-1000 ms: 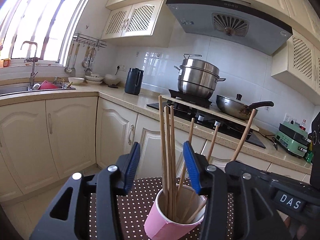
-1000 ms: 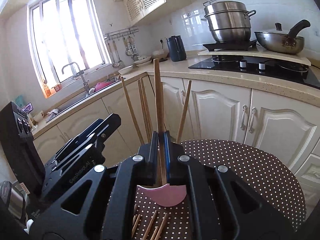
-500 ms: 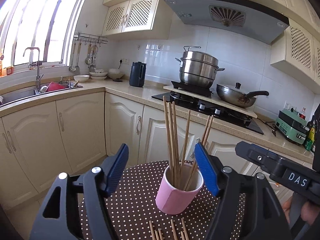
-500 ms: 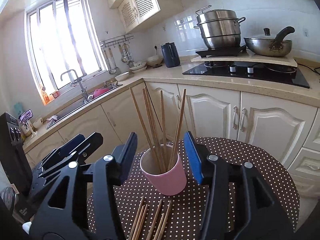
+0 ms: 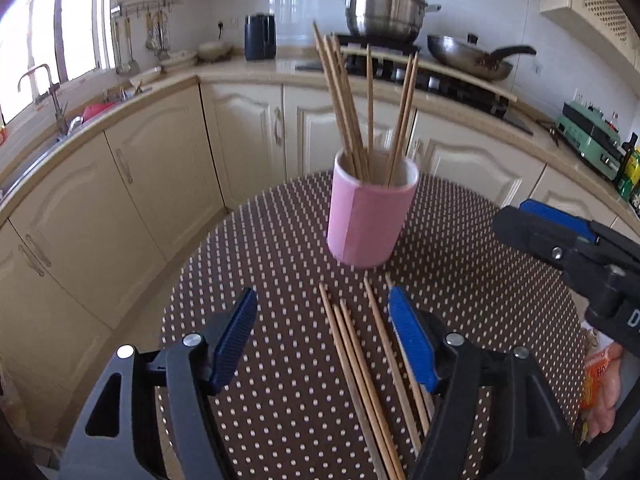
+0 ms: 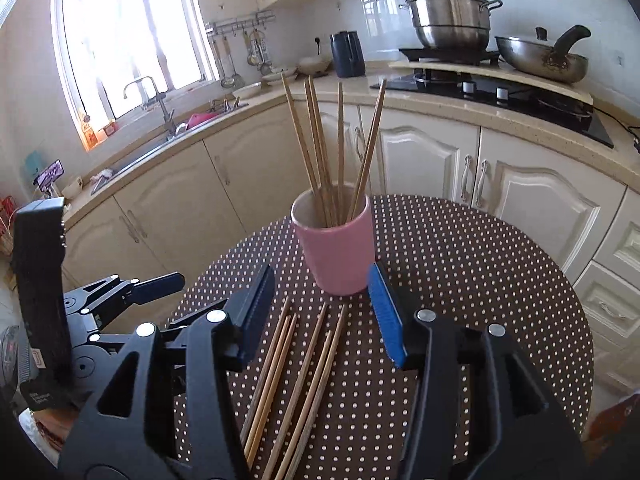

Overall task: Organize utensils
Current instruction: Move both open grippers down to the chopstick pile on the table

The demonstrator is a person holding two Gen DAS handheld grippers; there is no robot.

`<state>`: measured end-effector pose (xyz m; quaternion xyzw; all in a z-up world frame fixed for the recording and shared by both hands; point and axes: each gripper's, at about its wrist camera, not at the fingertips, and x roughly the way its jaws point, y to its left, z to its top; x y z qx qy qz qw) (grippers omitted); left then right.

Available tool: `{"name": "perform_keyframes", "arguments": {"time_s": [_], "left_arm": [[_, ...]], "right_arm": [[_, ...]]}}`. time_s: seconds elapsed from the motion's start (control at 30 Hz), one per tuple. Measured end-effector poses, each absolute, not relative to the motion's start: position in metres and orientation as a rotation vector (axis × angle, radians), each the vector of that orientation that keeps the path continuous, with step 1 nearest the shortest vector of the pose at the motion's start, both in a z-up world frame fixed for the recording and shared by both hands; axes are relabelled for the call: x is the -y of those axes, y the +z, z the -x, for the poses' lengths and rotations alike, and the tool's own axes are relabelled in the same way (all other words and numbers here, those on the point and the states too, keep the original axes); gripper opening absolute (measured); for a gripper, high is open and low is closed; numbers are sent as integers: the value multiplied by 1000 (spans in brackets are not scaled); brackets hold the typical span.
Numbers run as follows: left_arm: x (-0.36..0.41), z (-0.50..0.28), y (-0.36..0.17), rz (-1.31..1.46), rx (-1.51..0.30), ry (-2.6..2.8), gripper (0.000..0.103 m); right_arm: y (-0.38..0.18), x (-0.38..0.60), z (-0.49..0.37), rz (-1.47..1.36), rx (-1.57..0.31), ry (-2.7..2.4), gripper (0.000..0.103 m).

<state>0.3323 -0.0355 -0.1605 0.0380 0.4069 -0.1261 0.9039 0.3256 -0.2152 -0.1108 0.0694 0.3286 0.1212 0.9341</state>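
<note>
Both the left gripper (image 5: 322, 336) and right gripper (image 6: 322, 310), jaws apart and empty, hover over loose chopsticks (image 6: 304, 380) at lower centre, before the pink cup (image 6: 338, 248) at mid-frame holding others; next, probably, close on one chopstick.

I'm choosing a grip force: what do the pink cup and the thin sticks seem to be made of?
Pink cylindrical cup: looks like ceramic or hard plastic; smooth matte wall, thick pale rim. Thin light-brown sticks on the table: apparently wood or bamboo chopsticks; tan, dull, unpainted, slender and straight.
</note>
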Motion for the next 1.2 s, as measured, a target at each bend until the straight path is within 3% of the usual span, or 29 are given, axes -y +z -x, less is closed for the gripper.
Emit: {"name": "perform_keyframes", "arguments": {"time_s": [0.17, 0.4, 1.2], "left_arm": [[32, -335, -203, -72, -991, -252, 68], [35, -336, -232, -157, -1059, -195, 68], [76, -341, -236, -258, -1071, -155, 68]], "right_arm": [[-154, 206, -324, -109, -833, 258, 49], [-184, 206, -322, -114, -933, 269, 49], [-205, 218, -329, -132, -990, 256, 51]]}}
